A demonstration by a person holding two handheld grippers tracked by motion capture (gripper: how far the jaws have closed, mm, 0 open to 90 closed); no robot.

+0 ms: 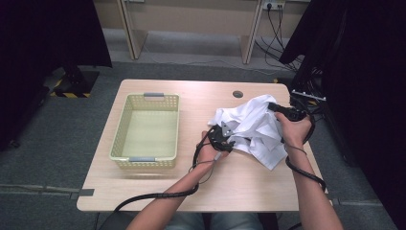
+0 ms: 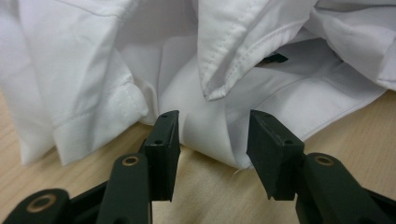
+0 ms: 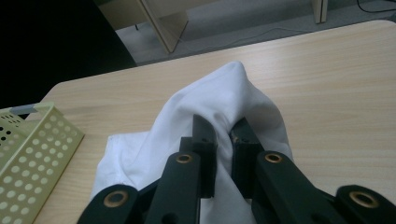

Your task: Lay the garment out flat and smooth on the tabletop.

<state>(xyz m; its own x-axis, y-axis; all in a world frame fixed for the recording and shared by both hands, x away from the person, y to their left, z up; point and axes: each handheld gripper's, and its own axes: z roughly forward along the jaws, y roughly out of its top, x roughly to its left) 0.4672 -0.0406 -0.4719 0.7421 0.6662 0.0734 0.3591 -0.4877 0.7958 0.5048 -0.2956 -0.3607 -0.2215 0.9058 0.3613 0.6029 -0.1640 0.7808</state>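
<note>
Your right gripper (image 3: 223, 135) pinches a fold of the white shirt (image 1: 253, 127) (bunched on the table (image 1: 201, 96)); your left gripper (image 2: 212, 140) gapes, its pads clear of the hem.

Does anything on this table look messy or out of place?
The white shirt lies crumpled in a heap at the table's right side, beside the yellow basket, not in it. Nothing looks spilled or damaged.

One white shirt (image 1: 256, 127) — one yellow basket (image 1: 122, 125) — one table (image 1: 191, 91).
</note>
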